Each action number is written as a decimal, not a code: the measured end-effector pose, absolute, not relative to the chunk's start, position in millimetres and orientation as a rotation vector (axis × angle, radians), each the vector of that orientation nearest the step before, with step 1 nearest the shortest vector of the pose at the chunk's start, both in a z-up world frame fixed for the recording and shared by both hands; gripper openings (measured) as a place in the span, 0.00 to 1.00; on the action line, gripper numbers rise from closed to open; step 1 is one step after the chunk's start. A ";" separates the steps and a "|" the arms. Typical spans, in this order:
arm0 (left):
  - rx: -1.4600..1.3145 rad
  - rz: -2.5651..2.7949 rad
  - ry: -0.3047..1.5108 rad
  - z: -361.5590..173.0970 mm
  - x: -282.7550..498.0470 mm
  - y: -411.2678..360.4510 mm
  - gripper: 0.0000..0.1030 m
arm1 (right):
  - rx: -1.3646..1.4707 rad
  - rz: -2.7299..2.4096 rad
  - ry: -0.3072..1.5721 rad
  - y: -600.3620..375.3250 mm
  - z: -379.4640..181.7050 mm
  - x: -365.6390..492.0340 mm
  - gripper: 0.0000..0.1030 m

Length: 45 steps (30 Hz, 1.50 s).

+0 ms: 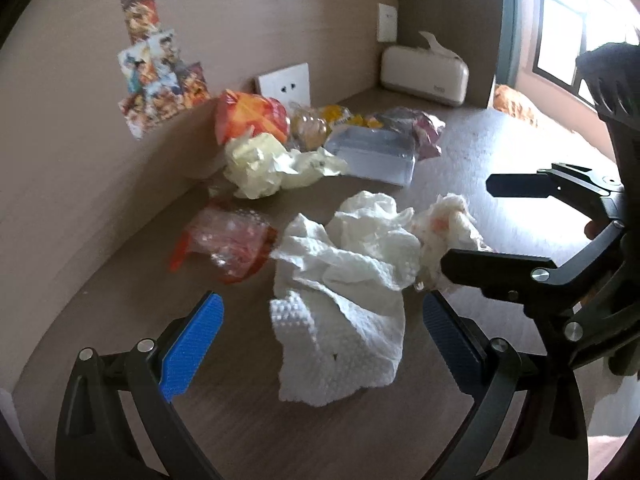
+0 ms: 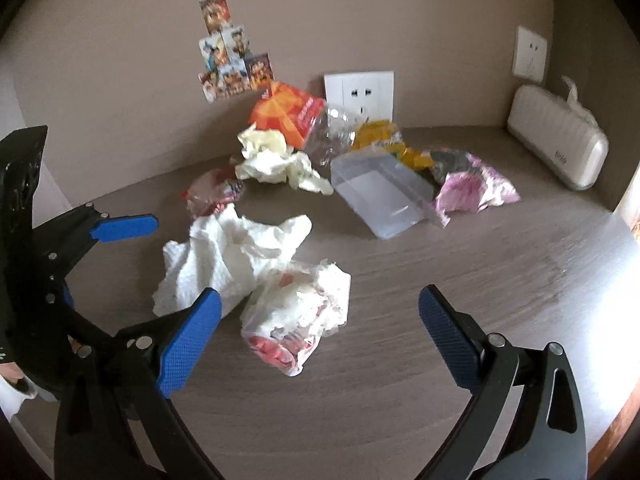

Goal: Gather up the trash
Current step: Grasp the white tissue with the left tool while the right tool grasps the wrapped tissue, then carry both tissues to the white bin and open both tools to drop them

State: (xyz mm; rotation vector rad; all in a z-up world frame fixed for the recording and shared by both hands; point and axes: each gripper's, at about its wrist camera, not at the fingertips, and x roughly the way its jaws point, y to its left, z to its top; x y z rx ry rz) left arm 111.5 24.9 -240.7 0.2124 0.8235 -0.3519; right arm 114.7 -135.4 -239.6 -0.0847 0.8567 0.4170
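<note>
Trash lies scattered on a dark wood table (image 1: 120, 280). A crumpled white paper towel (image 1: 344, 292) lies between the open fingers of my left gripper (image 1: 324, 344); it also shows in the right wrist view (image 2: 224, 256). A red-stained tissue wad (image 2: 300, 312) lies between the open fingers of my right gripper (image 2: 320, 340), and shows in the left wrist view (image 1: 444, 228) beside the right gripper (image 1: 468, 224). Further back lie a clear red-edged wrapper (image 1: 228, 240), a yellowish crumpled paper (image 1: 268, 164), an orange packet (image 1: 248, 114), a clear plastic box (image 2: 380, 196) and a pink wrapper (image 2: 472, 192).
A beige tissue box (image 2: 560, 148) stands at the back right corner. Wall sockets (image 2: 360, 90) and stickers (image 2: 228, 56) are on the wall behind the trash. A window (image 1: 568, 20) is at the far right. The left gripper (image 2: 124, 228) shows at the right wrist view's left edge.
</note>
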 end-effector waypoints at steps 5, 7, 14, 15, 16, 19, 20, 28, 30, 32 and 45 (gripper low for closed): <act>0.238 -0.350 0.835 -247.1 116.0 20.0 0.94 | -0.083 0.439 0.885 -133.2 -248.7 120.3 0.88; 0.225 -0.381 0.853 -249.1 118.8 19.6 0.87 | -0.079 0.448 0.892 -132.6 -251.6 121.9 0.78; 0.175 -0.432 0.915 -254.3 135.0 19.7 0.10 | -0.080 0.486 0.923 -126.7 -259.2 124.3 0.48; 0.159 -0.434 0.921 -254.5 136.1 19.8 0.09 | -0.085 0.484 0.919 -126.1 -258.6 123.3 0.48; 0.146 -0.425 0.920 -254.8 135.2 19.7 0.09 | -0.084 0.482 0.915 -126.3 -257.9 122.0 0.47; 0.143 -0.402 0.900 -246.9 122.9 17.3 0.08 | -0.085 0.488 0.905 -127.8 -252.0 117.3 0.47; 0.137 -0.401 0.892 -242.5 119.9 17.2 0.08 | -0.083 0.487 0.894 -129.7 -246.4 114.2 0.47; 0.140 -0.357 0.787 -176.6 90.7 7.5 0.08 | -0.078 0.469 0.775 -156.2 -183.1 83.5 0.47; 0.154 -0.350 0.763 -164.4 85.5 2.7 0.08 | -0.077 0.451 0.733 -169.5 -163.0 72.2 0.47; 0.169 -0.362 0.737 -149.9 80.3 -8.1 0.08 | -0.081 0.430 0.701 -182.9 -147.8 62.2 0.47; 0.255 -0.535 0.652 -113.0 33.8 -136.4 0.08 | -0.061 0.240 0.633 -309.2 -104.8 -6.4 0.47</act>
